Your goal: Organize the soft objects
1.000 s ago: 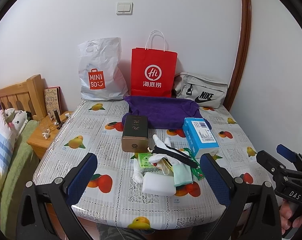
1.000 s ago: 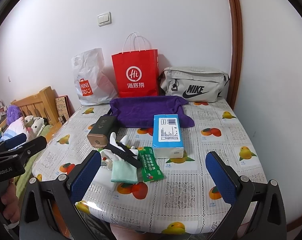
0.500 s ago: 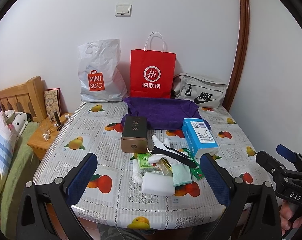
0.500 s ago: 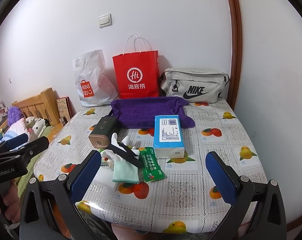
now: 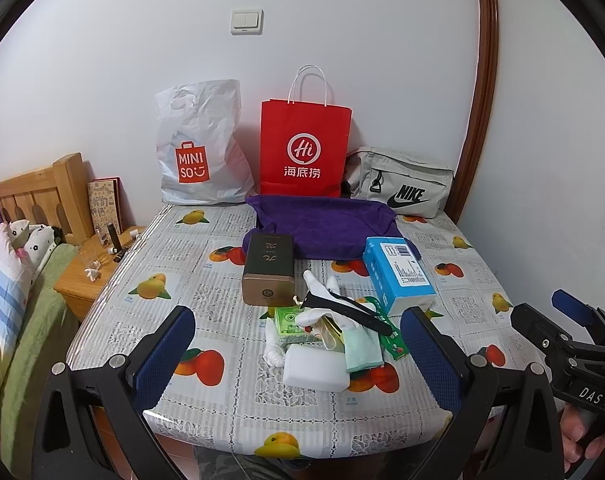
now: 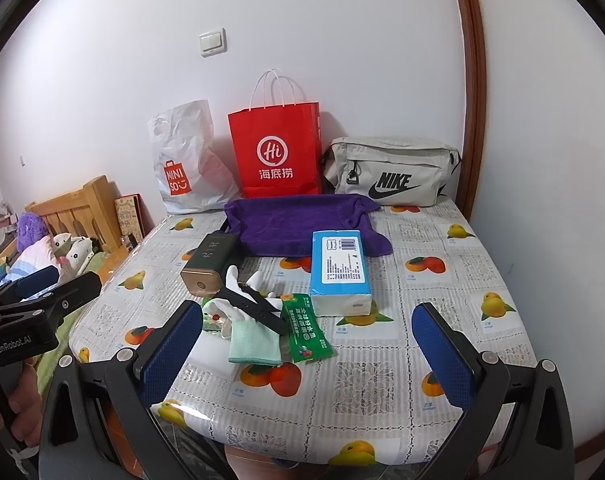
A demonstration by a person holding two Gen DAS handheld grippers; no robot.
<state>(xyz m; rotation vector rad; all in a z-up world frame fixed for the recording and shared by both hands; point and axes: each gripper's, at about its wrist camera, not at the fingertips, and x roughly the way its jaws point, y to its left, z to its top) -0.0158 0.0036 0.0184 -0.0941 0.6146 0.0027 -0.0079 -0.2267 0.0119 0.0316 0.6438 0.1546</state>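
We find both tools held back at the near edge of the tabletop [image 5: 114, 280], nothing grasped. The left gripper [image 5: 298, 354] has its fingers spread wide and empty; the right gripper [image 6: 308, 350] likewise stands with fingers apart.

Going left to right on the tabletop: a dark tin [image 5: 267, 268] lies on its side; just beside it sits the mixed pile, where a white glove [image 6: 238, 292] is crossed by a black strap [image 6: 258, 308], with a green cloth [image 6: 254, 342] on the near side, a white block [image 5: 316, 368] in front, and a green packet [image 6: 307, 332] alongside. Further right lies the tissue pack [image 6: 340, 272], touching the purple towel [image 6: 298, 224] behind it.

In our judgement the step in hand is the first pick from the pile. We advise lifting the strap clear first, since it pins the glove; otherwise the glove is likely to drag its neighbours. The cloth is thin: we recommend pinching its free near edge, low and square to the tabletop, with the other tool steadying the pile.
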